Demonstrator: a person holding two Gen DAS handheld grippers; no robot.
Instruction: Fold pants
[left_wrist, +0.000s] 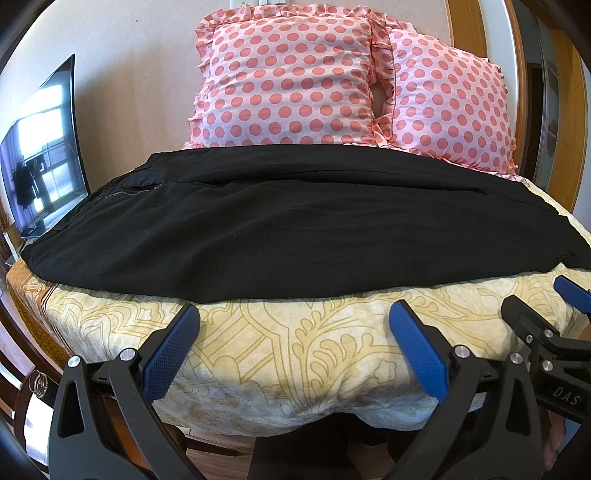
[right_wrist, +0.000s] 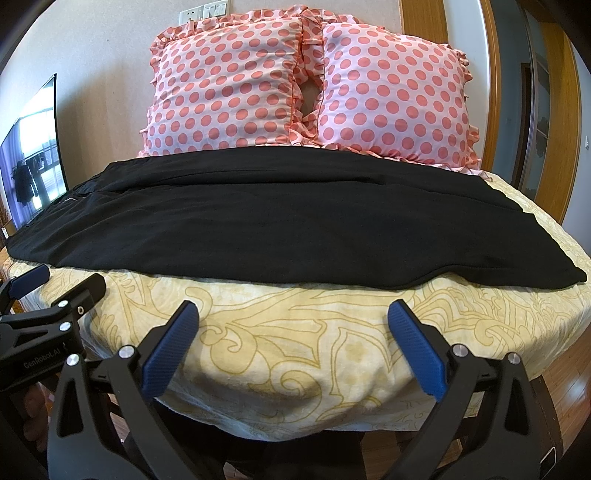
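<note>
Both wrist cams low at bed (left_wrist: 295, 350) foot, facing pillows (right_wrist: 306, 85), side by side; shared pants (left_wrist: 280, 221).

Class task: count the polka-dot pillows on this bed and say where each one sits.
2. One polka-dot pillow stands on the left behind the black pants, the other pillow beside it on the right. Nothing suggests more behind them.

— What lies on the bed (left_wrist: 295, 354) in front of you?

— The pants (left_wrist: 280, 229) lie spread flat across it, side to side, their near edge set back from the bed's front edge. Behind them you have two pillows (left_wrist: 291, 77) propped side by side against the wall.

— And your grippers?

— Your left gripper (left_wrist: 295, 325) and right gripper (right_wrist: 293, 325) hover before the bed's front edge, jaws apart, short of the pants. A screen (left_wrist: 40, 155) stands to your left.
</note>
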